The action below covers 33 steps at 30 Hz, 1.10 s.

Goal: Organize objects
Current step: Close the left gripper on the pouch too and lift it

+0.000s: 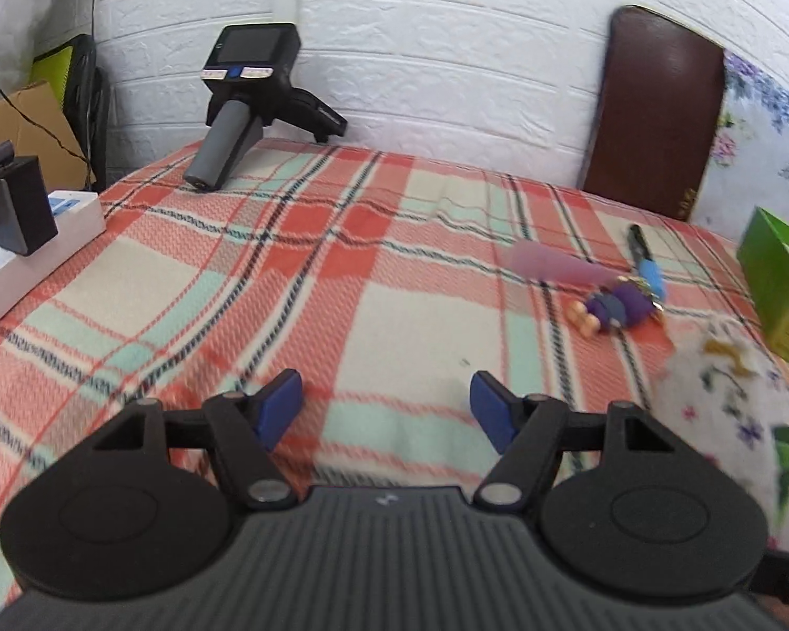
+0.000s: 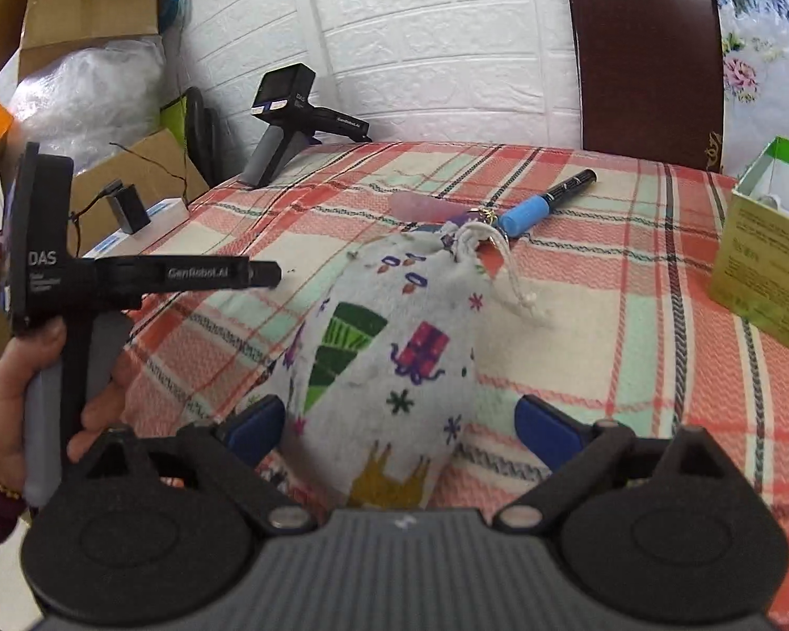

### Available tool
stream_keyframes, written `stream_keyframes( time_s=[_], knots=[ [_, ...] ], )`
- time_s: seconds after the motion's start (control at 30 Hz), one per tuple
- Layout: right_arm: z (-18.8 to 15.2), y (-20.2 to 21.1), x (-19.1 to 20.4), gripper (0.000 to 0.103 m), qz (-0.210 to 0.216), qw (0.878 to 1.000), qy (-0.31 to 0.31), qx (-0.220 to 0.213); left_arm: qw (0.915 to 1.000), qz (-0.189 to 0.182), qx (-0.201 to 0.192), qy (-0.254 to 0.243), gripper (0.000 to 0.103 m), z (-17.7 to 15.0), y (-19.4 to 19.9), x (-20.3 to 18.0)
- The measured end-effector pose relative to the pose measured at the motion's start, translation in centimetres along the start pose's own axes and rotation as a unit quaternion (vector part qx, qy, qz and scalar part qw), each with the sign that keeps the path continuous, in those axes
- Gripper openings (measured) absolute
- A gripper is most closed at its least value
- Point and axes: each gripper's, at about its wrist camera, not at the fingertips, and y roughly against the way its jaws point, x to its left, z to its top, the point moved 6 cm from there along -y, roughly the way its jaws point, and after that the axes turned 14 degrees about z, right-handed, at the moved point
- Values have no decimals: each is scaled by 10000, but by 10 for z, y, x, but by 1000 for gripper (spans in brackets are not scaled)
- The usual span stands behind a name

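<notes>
— Right claw (image 2: 397, 423) has its blue fingers (image 2: 544, 431) spread wide, one on each side of the white printed pouch (image 2: 394, 347). Is it squeezing?

— No, there is a gap on the right side. The pouch lies on the checked blanket (image 2: 605, 357), string end pointing away.

— And the left claw (image 1: 386, 407)?

— Spread wide too, over bare blanket, holding nothing. The pouch is at its right edge, blurry and cut off.

— What is behind the pouch?

— A blue and black marker (image 2: 544, 201), a purple doll (image 1: 618, 306) mostly hidden from the right camera, and something pink (image 1: 552, 265) too blurry to name. A green box (image 2: 768, 257) sits at the right, cut off.
</notes>
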Motion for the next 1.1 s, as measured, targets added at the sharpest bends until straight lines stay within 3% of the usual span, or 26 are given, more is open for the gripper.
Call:
stream_keyframes(
  time_s=[0.17,0.23,0.27,0.4,0.5,0.57,0.6,0.67,0.73,0.83,0.93,1.1],
  knots=[
    [-19,-4,11,97,-355,9968,652,304,9980,-605,118,126,74,-4,24,-18],
    [-22,-4,13,97,-437,9954,803,299,9941,-1062,163,154,92,-1,33,-33],
    [-21,-4,14,97,-451,9951,825,298,9919,-1250,183,157,96,-1,36,-39],
    [-16,-7,14,97,-578,9930,995,275,9847,-1701,376,35,97,-6,40,-64],
    [-13,-13,13,97,-544,9925,1048,304,9806,-1838,680,-77,98,-21,33,-79],
    [-12,-17,13,90,-377,9945,927,308,9800,-1890,619,-48,97,-27,32,-83],
    [-11,-19,14,84,-348,9947,922,294,9798,-1910,580,-134,94,-28,33,-86],
    [-10,-19,16,76,-457,9939,980,233,9723,-2230,699,-33,75,-27,34,-89],
    [-10,-14,17,60,-521,9936,997,98,9653,-2443,904,197,63,-23,33,-86],
    [-8,-7,24,49,-824,9882,1288,-108,9622,-2594,799,206,58,-14,42,-96],
    [4,8,18,47,-1285,9789,1527,-436,9598,-2776,408,-2,58,5,55,-121],
    [32,46,-11,47,-2014,9601,1695,-950,9442,-3292,14,-136,58,45,68,-173]
  ],
)
